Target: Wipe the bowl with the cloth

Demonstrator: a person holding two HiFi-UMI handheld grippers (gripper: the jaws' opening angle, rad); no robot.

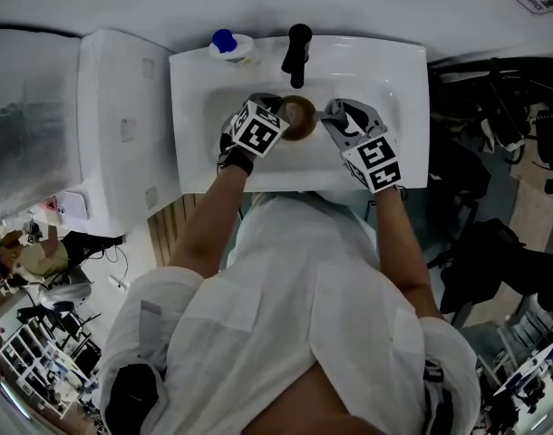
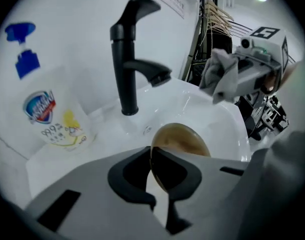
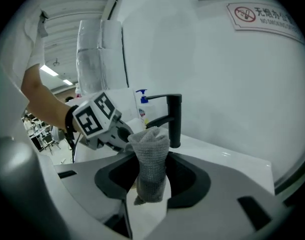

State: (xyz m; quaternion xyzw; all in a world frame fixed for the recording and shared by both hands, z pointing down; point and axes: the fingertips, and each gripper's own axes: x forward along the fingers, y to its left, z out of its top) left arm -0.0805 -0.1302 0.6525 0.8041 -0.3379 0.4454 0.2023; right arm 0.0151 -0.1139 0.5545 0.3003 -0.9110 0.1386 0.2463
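A brown bowl [image 1: 300, 118] hangs tilted over the white sink [image 1: 403, 71], just below the black faucet [image 1: 297, 53]. My left gripper [image 1: 278, 112] is shut on the near rim of the bowl [image 2: 180, 139], which runs down between the dark pads [image 2: 127, 176]. To the right of the bowl, my right gripper [image 1: 336, 114] is shut on a bunched grey cloth [image 3: 151, 166] that stands up between its jaws. The cloth [image 2: 220, 79] hangs in the air to the right of the bowl and apart from it.
A soap bottle with a blue pump [image 1: 229, 43] stands on the sink's back left corner. A white cabinet [image 1: 122, 125] sits to the left of the sink. Dark clutter and hangers [image 2: 217, 19] fill the space to the right. A sign [image 3: 262, 16] is on the wall.
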